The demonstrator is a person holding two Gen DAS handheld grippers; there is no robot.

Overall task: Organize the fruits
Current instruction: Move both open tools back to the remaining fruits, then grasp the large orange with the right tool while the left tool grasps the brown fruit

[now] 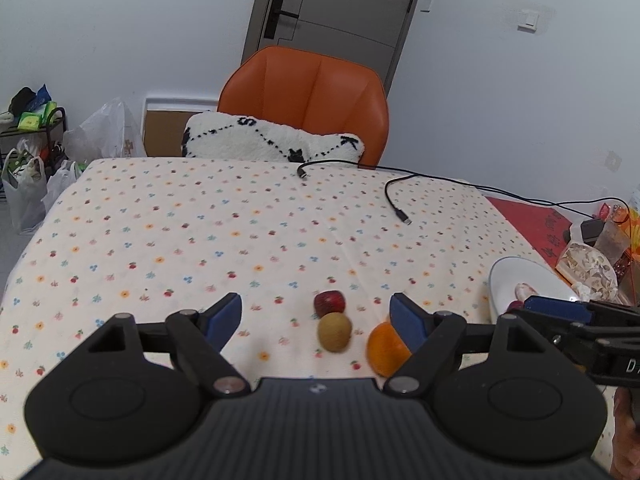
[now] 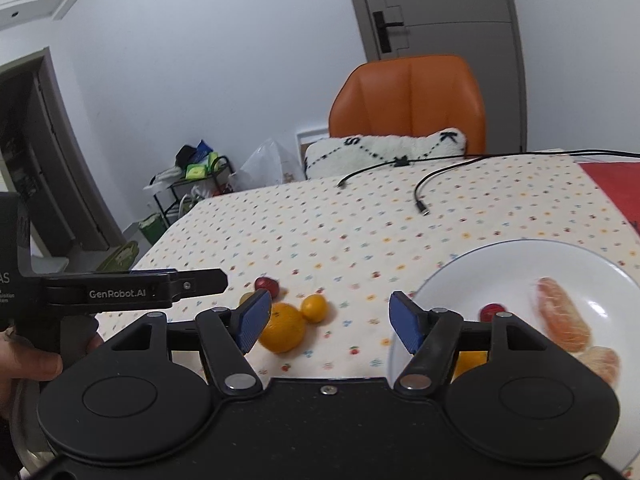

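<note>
Left gripper (image 1: 316,316) gapes wide, kiwi (image 1: 334,332) between its fingers, orange (image 1: 386,350) at the right pad; right gripper (image 2: 330,320) wide, empty, beside the white plate (image 2: 500,264)

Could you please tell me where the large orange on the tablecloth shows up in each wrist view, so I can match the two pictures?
Left wrist view: the large orange sits low and right of centre, partly behind the left tongs' right finger.
Right wrist view: it sits low and left of centre, beside the right tongs' left finger.
Shared landmark: the orange chair behind the table.
</note>
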